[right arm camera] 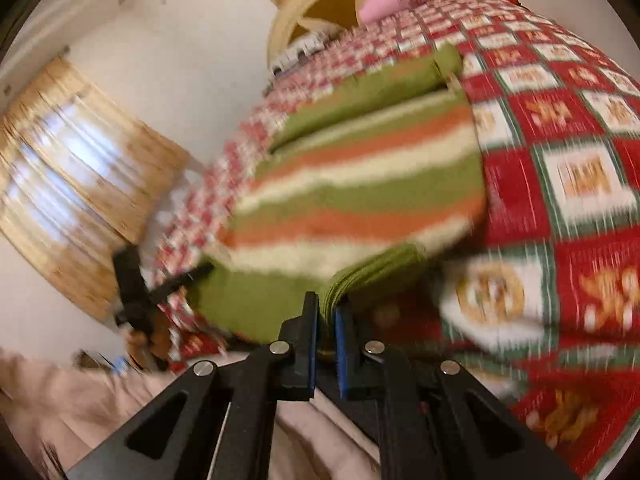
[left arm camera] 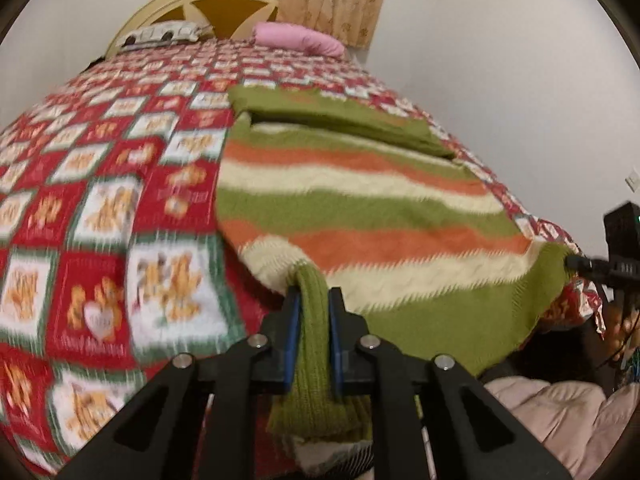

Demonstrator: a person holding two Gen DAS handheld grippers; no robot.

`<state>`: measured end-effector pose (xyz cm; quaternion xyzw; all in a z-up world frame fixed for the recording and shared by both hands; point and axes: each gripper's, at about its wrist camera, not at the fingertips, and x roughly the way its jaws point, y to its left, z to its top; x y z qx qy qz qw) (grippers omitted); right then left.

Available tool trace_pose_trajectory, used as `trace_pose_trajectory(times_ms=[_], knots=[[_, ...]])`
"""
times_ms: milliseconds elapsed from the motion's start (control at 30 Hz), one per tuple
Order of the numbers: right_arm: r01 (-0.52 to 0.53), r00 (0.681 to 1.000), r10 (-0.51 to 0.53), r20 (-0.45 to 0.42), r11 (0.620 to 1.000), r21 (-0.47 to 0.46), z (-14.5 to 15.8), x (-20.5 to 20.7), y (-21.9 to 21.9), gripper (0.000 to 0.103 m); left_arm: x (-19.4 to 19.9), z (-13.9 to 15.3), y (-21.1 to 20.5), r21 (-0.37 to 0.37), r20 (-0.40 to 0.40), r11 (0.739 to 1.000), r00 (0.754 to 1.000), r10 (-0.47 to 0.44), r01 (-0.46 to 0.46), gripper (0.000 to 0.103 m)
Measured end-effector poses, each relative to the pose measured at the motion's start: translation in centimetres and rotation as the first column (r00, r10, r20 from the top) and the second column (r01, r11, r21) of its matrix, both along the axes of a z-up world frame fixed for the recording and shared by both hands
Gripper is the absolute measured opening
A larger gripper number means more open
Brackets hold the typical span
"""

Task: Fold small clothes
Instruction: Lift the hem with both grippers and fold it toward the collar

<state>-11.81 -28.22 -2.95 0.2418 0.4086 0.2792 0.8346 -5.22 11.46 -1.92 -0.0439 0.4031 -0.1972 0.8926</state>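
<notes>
A small striped sweater [left arm camera: 360,208] in green, orange and cream lies on the bed, its green sleeves folded across the far end. My left gripper [left arm camera: 314,296] is shut on the green hem at the near left corner. My right gripper [right arm camera: 327,312] is shut on the green hem at the other near corner, and it also shows in the left wrist view [left arm camera: 576,262] at the sweater's right edge. The sweater [right arm camera: 360,184] looks stretched between both grippers. The left gripper shows in the right wrist view [right arm camera: 200,272] at the far corner.
The bed has a red and white checked blanket [left arm camera: 100,200] with bear prints. A pink pillow [left arm camera: 300,38] and a yellow headboard [left arm camera: 224,0] are at the far end. Curtains [right arm camera: 72,176] and white walls surround it. The person's beige quilted jacket [left arm camera: 560,412] is near.
</notes>
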Motion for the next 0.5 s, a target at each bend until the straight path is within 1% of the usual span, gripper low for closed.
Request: trace_pose_trajectory(times_ms=[100, 133, 167, 233, 300, 367, 433, 500], knots=[[0.037, 0.999, -0.037, -0.001, 0.994, 0.106, 0.9, 3.0, -0.5, 0.007, 1.8, 1.8, -1.3, 0.024, 0.035, 1.000, 0.999, -0.021, 0.020, 0.013], [0.049, 0.999, -0.050, 0.004, 0.991, 0.124, 1.1, 3.9, -0.6, 0.007, 2.3, 2.3, -1.5, 0.025, 0.042, 0.999, 0.999, -0.024, 0.023, 0.011], [0.067, 0.998, -0.069, 0.013, 0.990, 0.127, 1.7, 5.0, -0.8, 0.007, 3.1, 2.7, -1.8, 0.024, 0.051, 0.999, 0.998, -0.029, 0.028, 0.011], [0.111, 0.993, -0.114, 0.024, 0.988, 0.110, 2.1, 7.4, -1.2, 0.007, 5.0, 3.7, -2.6, 0.055, 0.084, 0.998, 0.996, -0.025, 0.020, 0.011], [0.161, 0.986, -0.163, 0.018, 0.983, 0.084, 2.0, 10.0, -1.5, 0.007, 7.4, 4.0, -3.2, 0.119, 0.116, 0.992, 0.993, 0.015, -0.029, 0.011], [0.206, 0.978, -0.206, 0.005, 0.977, 0.047, 1.2, 12.1, -1.7, 0.007, 9.6, 4.1, -3.2, 0.149, 0.125, 0.986, 0.991, 0.050, -0.069, 0.011], [0.249, 0.968, -0.249, -0.019, 0.969, -0.001, 0.1, 14.0, -2.4, 0.007, 11.2, 4.1, -2.5, 0.158, 0.115, 0.983, 0.990, 0.078, -0.096, 0.011], [0.276, 0.960, -0.279, -0.037, 0.958, -0.074, -1.4, 15.2, -2.0, 0.007, 11.9, 4.4, -1.4, 0.150, 0.115, 0.984, 0.990, 0.083, -0.100, 0.013]])
